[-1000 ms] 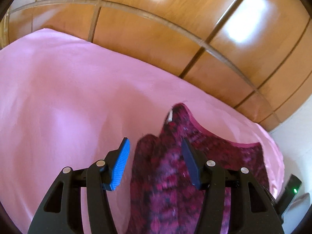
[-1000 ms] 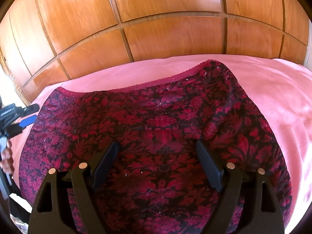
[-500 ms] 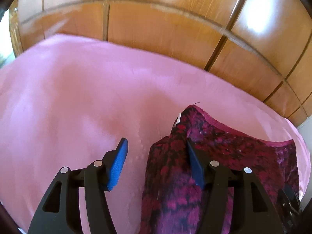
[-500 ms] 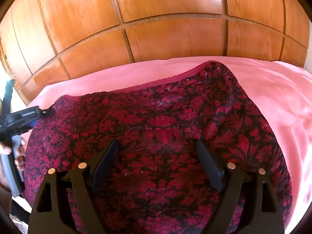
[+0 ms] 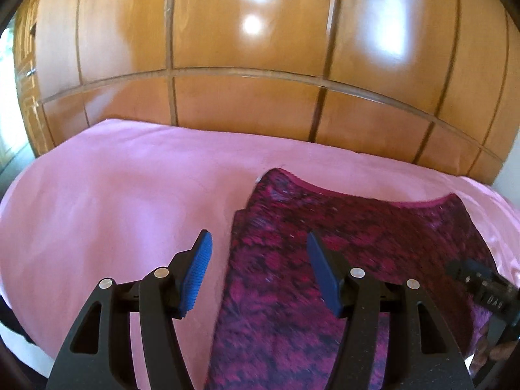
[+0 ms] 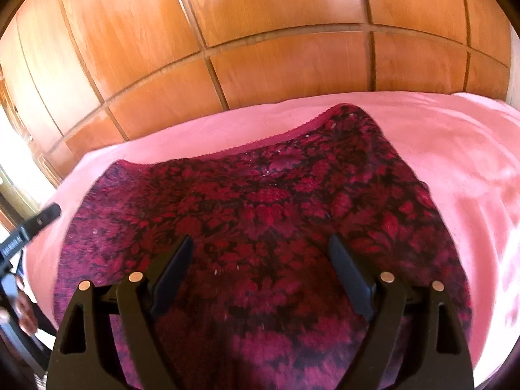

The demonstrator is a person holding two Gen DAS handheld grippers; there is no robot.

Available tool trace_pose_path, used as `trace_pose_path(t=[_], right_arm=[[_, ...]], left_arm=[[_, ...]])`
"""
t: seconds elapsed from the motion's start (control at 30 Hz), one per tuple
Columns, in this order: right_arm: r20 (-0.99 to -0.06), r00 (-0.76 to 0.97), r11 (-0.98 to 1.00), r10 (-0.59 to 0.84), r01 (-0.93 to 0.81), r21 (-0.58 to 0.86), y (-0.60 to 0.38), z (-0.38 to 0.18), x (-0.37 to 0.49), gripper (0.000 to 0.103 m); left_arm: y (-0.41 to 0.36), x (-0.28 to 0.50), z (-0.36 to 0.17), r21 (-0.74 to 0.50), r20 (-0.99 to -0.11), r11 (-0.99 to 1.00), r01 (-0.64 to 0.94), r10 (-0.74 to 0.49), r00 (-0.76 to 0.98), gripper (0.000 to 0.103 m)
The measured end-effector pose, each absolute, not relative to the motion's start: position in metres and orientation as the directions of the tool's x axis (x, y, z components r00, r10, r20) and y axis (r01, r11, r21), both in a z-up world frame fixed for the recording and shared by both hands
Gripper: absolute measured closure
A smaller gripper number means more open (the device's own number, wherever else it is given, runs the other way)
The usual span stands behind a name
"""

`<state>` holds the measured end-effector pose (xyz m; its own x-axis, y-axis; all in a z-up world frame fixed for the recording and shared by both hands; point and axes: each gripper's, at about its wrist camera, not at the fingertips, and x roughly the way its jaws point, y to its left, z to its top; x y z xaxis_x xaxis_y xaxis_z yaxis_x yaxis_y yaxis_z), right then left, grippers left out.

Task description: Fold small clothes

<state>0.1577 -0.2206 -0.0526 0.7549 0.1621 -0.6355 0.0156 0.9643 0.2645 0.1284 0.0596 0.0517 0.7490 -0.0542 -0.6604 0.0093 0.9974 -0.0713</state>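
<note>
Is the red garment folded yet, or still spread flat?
Mostly spread: the garment lies open across the pink sheet, its trimmed edge fully showing. The left-wrist view hints at a doubled left edge; cannot tell.

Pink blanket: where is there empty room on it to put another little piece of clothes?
The widest bare patch of the pink blanket lies left of the red patterned garment, reaching back to the wooden panels. A narrower strip runs behind the garment's trim. Another bare stretch lies on its right. The middle is crowded: the garment and both open grippers.
</note>
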Motion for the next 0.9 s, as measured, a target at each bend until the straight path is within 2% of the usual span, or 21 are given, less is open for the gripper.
trace_pose_path(t=[0.23, 0.4, 0.63, 0.83, 0.9], right_arm=[[-0.591, 0.794, 0.933, 0.142, 0.092, 0.347, -0.271, -0.034, 0.113, 0.012], [-0.588, 0.793, 0.894, 0.158, 0.138, 0.426, -0.315, -0.043, 0.085, 0.009], [-0.569, 0.755, 0.769, 0.326, 0.138, 0.625, -0.351, -0.085, 0.075, 0.009], [-0.568, 0.720, 0.724, 0.400, 0.132, 0.677, -0.356, -0.106, 0.077, 0.009], [-0.555, 0.715, 0.711, 0.426, 0.115, 0.694, -0.357, -0.105, 0.076, 0.016]], left_arm=[[0.030, 0.108, 0.054, -0.068, -0.656, 0.992, 0.103, -0.122, 0.745, 0.043], [0.001, 0.103, 0.046, -0.066, -0.672, 0.981, 0.181, -0.178, 0.719, 0.043], [-0.038, 0.099, 0.029, -0.055, -0.709, 0.961, 0.271, -0.228, 0.667, 0.043], [-0.049, 0.103, 0.007, -0.069, -0.741, 0.953, 0.296, -0.247, 0.624, 0.043], [-0.047, 0.105, 0.001, -0.085, -0.748, 0.950, 0.300, -0.260, 0.611, 0.042]])
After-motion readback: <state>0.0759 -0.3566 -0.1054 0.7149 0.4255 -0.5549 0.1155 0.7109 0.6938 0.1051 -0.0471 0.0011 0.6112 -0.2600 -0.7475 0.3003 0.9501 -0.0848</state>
